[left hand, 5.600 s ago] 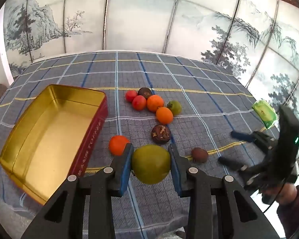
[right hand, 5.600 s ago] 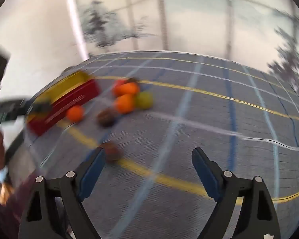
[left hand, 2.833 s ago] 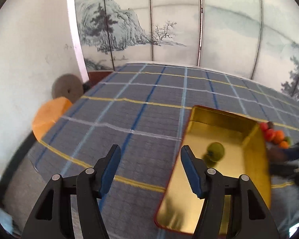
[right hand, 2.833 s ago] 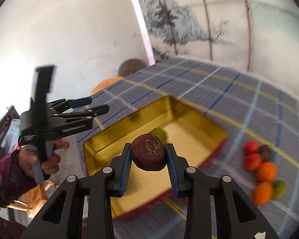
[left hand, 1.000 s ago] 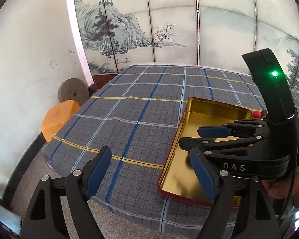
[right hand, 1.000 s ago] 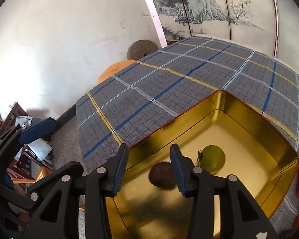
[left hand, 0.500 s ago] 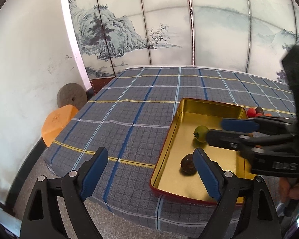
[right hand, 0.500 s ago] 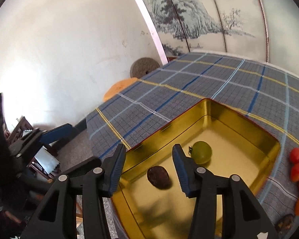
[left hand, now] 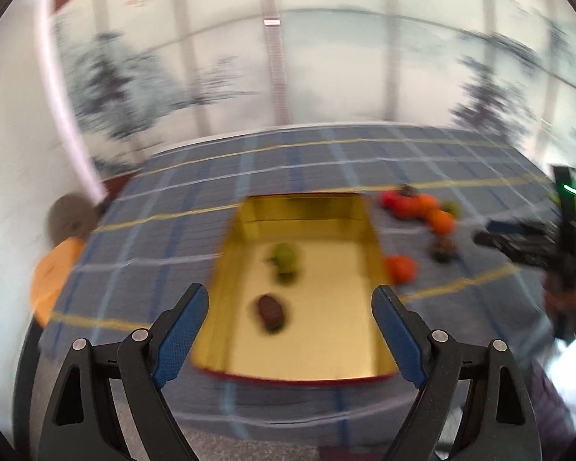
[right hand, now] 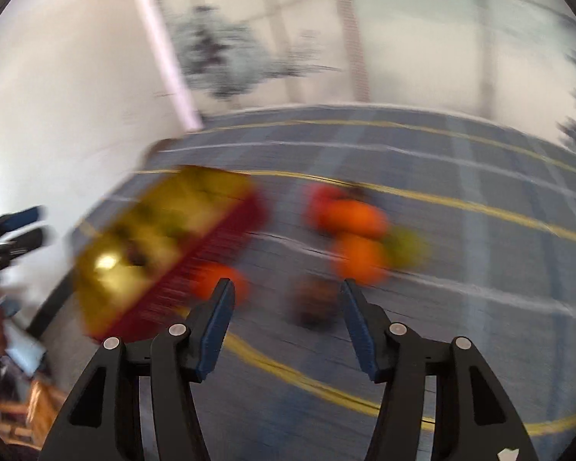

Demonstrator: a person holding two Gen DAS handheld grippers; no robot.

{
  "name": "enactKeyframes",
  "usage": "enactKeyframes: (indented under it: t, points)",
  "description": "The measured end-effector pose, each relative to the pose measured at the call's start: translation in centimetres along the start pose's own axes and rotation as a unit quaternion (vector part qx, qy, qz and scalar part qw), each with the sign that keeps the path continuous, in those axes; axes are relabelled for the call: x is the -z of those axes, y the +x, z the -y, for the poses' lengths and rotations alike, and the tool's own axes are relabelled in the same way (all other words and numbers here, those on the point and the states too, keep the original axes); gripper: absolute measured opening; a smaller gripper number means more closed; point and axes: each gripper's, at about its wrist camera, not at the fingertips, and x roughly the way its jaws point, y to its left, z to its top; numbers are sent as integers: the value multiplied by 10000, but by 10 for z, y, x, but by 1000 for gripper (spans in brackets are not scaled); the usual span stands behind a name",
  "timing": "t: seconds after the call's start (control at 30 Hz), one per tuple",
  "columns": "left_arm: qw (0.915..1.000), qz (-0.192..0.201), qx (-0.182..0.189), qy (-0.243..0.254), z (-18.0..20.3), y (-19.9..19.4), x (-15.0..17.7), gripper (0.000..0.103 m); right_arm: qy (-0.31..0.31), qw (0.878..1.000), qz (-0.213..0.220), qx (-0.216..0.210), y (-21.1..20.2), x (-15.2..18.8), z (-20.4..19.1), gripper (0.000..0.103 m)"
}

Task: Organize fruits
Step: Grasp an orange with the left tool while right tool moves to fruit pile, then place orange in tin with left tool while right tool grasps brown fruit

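Both views are motion-blurred. A gold tin tray with red sides (left hand: 338,230) holds a green fruit (left hand: 285,259) and a dark brown fruit (left hand: 270,308). My left gripper (left hand: 290,330) is open and empty, above the tray's near end. To the tray's right lie an orange fruit (left hand: 401,267), a dark fruit (left hand: 443,247) and a cluster of red and orange fruits (left hand: 418,207). My right gripper (right hand: 288,326) is open and empty, over the cloth near a dark fruit (right hand: 313,301), an orange fruit (right hand: 219,282) and the cluster (right hand: 353,226); the tray (right hand: 226,223) is to its left.
The table has a blue-grey plaid cloth (left hand: 165,215) with yellow lines. An orange stool (left hand: 53,272) stands off its left edge by a white wall. Painted screens stand behind. The right gripper shows in the left wrist view (left hand: 533,242), far right.
The right gripper let go of the dark brown fruit in the tray, pulled out and swung right toward the loose fruits. The left gripper turned to face the tray.
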Motion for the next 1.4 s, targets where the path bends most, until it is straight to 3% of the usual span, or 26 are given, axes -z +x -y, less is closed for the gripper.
enactKeyframes:
  t: [0.1, 0.2, 0.33, 0.37, 0.5, 0.63, 0.73, 0.8, 0.93, 1.03, 1.1, 1.17, 1.23, 1.27, 1.37, 1.4]
  points:
    - [9964, -49, 433, 726, 37, 6, -15, 84, 289, 9981, -53, 533, -5, 12, 45, 54]
    - [9815, -227, 1036, 1597, 76, 20, -31, 77, 607, 9953, -42, 757, -10, 22, 88, 54]
    - [9465, -605, 1389, 2849, 120, 53, -50, 51, 1247, 9912, 228, 379, -24, 26, 119, 61]
    - [9334, -828, 1523, 3141, 129, 65, -53, 43, 1270, 9911, 240, 322, -23, 26, 120, 61]
    - [8852, -1518, 1799, 4012, 151, 105, -56, 42, 1155, 9928, 290, 118, -24, 27, 117, 62]
    - [8533, -2189, 1962, 4308, 155, 138, -57, 42, 1167, 9923, 394, -88, -29, 30, 115, 65]
    - [8326, -2539, 1841, 4565, 154, 160, -52, 42, 1282, 9906, 427, -234, -30, 30, 118, 65]
    - [8266, -2704, 1708, 4631, 155, 175, -49, 42, 1356, 9891, 444, -373, -31, 30, 120, 65]
    - [8152, -2927, 1809, 4659, 151, 186, -39, 42, 1473, 9865, 472, -539, -32, 31, 123, 66]
    - [8204, -2976, 1829, 4527, 150, 184, -39, 39, 1472, 9863, 480, -564, -31, 31, 123, 67]
    - [8332, -2890, 1728, 4386, 148, 182, -38, 37, 1452, 9866, 470, -578, -31, 30, 122, 67]
    - [8530, -2688, 1538, 4201, 145, 174, -36, 37, 1444, 9870, 434, -553, -30, 30, 121, 67]
    - [8787, -2342, 1461, 3896, 140, 156, -38, 37, 1412, 9877, 411, -533, -29, 30, 120, 67]
    - [8962, -2116, 1449, 3620, 136, 143, -41, 37, 1374, 9883, 409, -520, -29, 30, 119, 67]
    - [9445, -1579, 1420, 2505, 117, 109, -55, 37, 1059, 9928, 298, -467, -26, 28, 106, 67]
    - [9569, -1441, 1361, 2123, 110, 100, -57, 37, 871, 9950, 211, -437, -23, 26, 99, 67]
